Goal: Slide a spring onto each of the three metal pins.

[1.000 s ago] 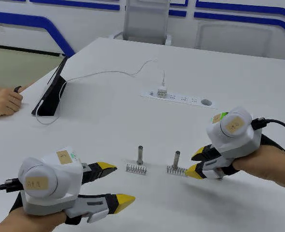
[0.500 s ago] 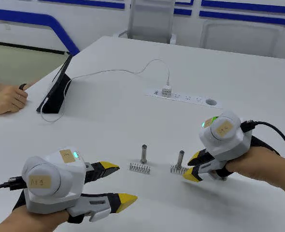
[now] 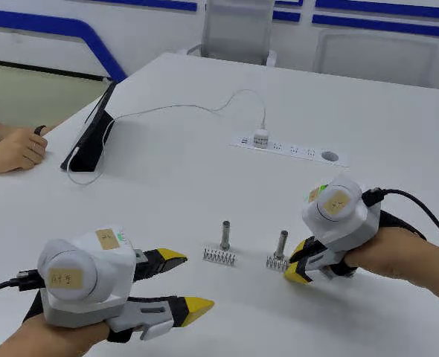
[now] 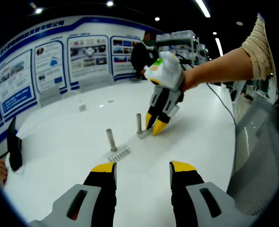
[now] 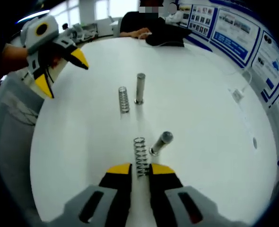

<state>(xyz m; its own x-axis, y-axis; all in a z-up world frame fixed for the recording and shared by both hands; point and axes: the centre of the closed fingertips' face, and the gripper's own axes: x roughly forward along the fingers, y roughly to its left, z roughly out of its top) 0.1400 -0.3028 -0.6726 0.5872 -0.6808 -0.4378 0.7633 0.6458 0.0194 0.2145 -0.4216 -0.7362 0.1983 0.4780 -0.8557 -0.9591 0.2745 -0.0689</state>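
Two metal pins stand upright on the white worktop (image 3: 204, 171), each with a spring lying flat just beside its foot. The right gripper (image 5: 140, 169) is low at the worktop, its fingers drawn in narrowly around the near end of the right spring (image 5: 139, 153), which lies beside the right pin (image 5: 159, 143); whether they pinch it cannot be told. The left pin (image 3: 225, 235) and left spring (image 3: 219, 257) sit nearby, untouched. The left gripper (image 4: 142, 168) hovers well back, fingers spread wide, holding nothing
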